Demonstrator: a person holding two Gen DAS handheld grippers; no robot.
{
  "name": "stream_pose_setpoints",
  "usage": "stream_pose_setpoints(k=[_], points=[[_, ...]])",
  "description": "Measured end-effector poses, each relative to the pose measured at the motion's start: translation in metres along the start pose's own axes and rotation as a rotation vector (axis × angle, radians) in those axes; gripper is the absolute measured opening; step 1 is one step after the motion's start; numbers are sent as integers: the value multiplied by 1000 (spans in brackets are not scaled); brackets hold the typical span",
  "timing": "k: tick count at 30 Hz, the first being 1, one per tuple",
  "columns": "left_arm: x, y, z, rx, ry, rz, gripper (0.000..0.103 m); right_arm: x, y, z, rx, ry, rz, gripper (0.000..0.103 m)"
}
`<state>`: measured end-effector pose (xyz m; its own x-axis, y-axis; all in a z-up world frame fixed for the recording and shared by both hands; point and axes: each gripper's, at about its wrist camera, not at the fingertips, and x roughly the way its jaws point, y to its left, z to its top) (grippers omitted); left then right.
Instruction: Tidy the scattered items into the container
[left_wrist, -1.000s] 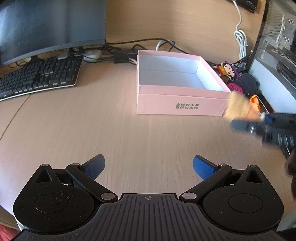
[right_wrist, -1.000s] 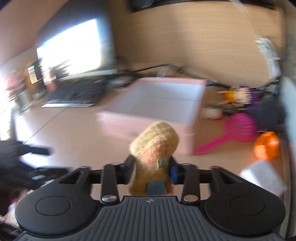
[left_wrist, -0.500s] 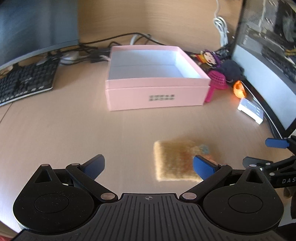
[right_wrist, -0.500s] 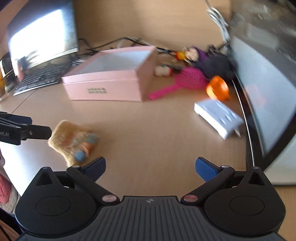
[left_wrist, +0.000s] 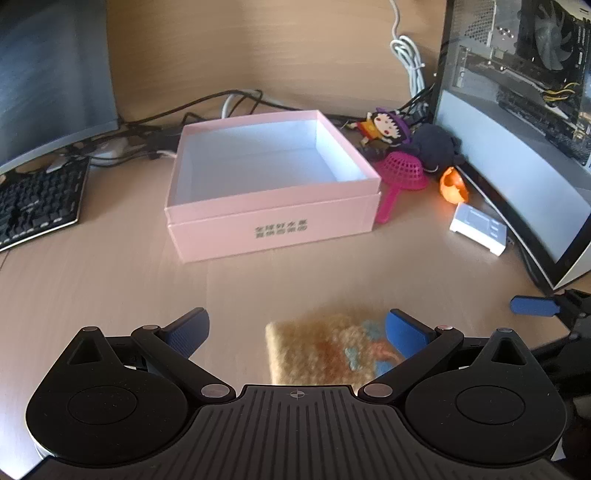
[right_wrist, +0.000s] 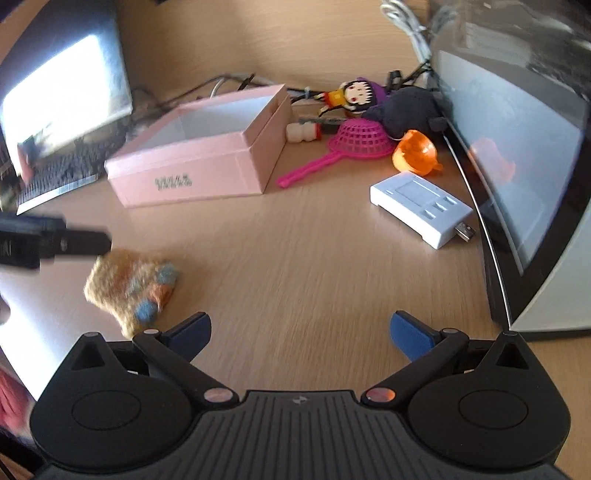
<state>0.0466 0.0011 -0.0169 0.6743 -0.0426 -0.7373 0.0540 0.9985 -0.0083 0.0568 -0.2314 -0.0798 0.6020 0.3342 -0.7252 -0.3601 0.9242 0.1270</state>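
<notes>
The pink box with a white, empty inside stands open on the desk; it also shows in the right wrist view. A fuzzy tan pouch with blue and orange patches lies on the desk between the fingers of my open left gripper, close to its right finger. In the right wrist view the pouch lies left of my open, empty right gripper. A pink strainer, orange funnel, white device, small white bottle, doll and dark plush lie right of the box.
A keyboard and monitor stand at the left. A computer case walls off the right side. Cables run behind the box. Bare desk lies in front of the box.
My right gripper let go of the tan pouch, which now lies on the desk, and opened. My left gripper has moved up to the pouch, which now sits between its fingers.
</notes>
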Motion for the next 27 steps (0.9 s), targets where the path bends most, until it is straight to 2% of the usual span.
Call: stream_pose_setpoints(k=[3, 5, 8, 9, 10, 15, 19, 24, 26, 27], points=[[2, 0, 3, 1, -2, -9, 103, 4, 7, 6, -84, 53, -16, 103], [3, 4, 5, -6, -9, -17, 103, -3, 13, 17, -153, 25, -67, 95], [3, 13, 4, -31, -21, -32, 103, -6, 34, 35, -391, -9, -243, 66], [4, 16, 3, -35, -28, -40, 103, -2, 38, 41, -449, 7, -296, 51], [4, 18, 3, -36, -37, -51, 103, 6, 41, 47, -497, 32, -341, 43], [6, 30, 2, -58, -72, -112, 103, 48, 39, 68, -617, 139, -485, 40], [16, 42, 3, -96, -55, -140, 103, 72, 31, 76, -645, 196, -546, 38], [25, 53, 4, -113, -38, -118, 103, 87, 26, 79, -705, 183, -617, 38], [25, 54, 3, -108, -32, -114, 103, 92, 23, 81, -698, 188, -628, 26], [25, 54, 2, -105, -28, -111, 103, 94, 21, 82, -689, 192, -626, 13]])
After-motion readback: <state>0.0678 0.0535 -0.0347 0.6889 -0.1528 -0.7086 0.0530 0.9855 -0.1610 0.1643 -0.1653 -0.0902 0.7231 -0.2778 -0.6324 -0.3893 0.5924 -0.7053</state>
